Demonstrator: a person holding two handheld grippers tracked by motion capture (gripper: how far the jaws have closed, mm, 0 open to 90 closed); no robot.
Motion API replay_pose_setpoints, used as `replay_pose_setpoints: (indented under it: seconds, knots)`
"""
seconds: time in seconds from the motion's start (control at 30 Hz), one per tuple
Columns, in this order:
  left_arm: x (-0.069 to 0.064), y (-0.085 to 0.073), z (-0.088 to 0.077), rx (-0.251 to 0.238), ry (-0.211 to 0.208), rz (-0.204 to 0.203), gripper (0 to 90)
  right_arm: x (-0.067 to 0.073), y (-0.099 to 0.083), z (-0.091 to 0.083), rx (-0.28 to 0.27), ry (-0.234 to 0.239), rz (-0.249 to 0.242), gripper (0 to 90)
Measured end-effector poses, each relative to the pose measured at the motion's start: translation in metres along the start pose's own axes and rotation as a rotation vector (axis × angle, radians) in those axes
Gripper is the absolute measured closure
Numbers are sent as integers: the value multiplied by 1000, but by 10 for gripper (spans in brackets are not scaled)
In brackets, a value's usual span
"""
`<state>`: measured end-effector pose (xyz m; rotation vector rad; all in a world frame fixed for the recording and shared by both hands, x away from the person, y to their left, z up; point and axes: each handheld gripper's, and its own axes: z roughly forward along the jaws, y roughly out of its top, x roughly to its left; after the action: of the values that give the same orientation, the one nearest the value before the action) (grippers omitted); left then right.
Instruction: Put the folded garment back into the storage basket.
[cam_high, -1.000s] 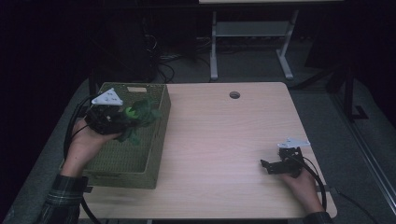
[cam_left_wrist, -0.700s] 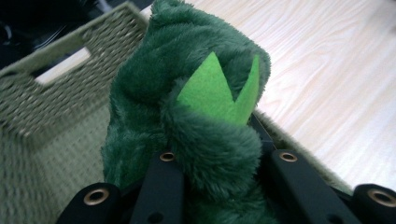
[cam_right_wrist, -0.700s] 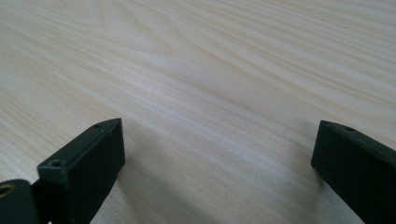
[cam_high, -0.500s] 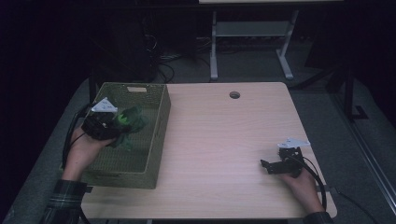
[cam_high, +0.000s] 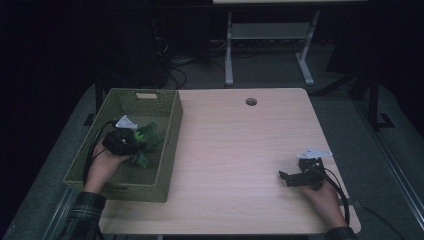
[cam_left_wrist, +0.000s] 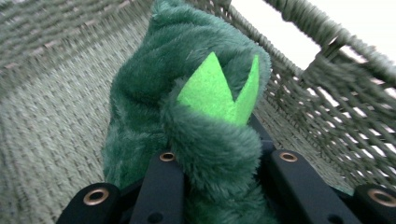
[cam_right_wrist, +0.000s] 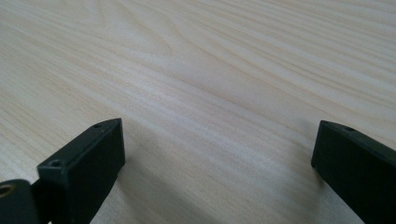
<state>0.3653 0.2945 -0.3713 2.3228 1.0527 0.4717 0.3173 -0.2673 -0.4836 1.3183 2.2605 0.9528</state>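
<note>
A dark green plush toy (cam_high: 146, 139) with a bright green felt crest (cam_left_wrist: 215, 91) is down inside the green woven basket (cam_high: 169, 150) at the table's left. My left gripper (cam_high: 131, 141) is shut on the plush toy (cam_left_wrist: 187, 107), its two black jaws pressed against the fur on both sides. The basket's woven floor (cam_left_wrist: 51, 130) and wall lie close behind the toy. At the front right of the table, my right gripper (cam_high: 291, 178) rests low on the wood, open, with only bare tabletop (cam_right_wrist: 210, 93) between its jaws.
The light wooden table (cam_high: 240, 150) has a round cable hole (cam_high: 251, 102) near its far edge. Behind the table, a white-legged desk frame (cam_high: 265, 45) and cables are on the dark floor.
My left gripper has sunk with the plush toy from above the basket's rim down into the basket. The right gripper has stayed in place.
</note>
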Motion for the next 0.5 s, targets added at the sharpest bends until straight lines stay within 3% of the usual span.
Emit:
replay_pose_setpoints:
  seconds: [0.13, 0.27, 0.5]
  knots:
    - [0, -1, 8, 14, -7, -1, 735, 0, 0, 0, 0, 0, 0, 24]
    - [-1, -4, 22, 58, -31, 0, 730, 0, 0, 0, 0, 0, 0, 24]
    - [-3, -8, 28, 95, -52, 5, 718, 0, 0, 0, 0, 0, 0, 24]
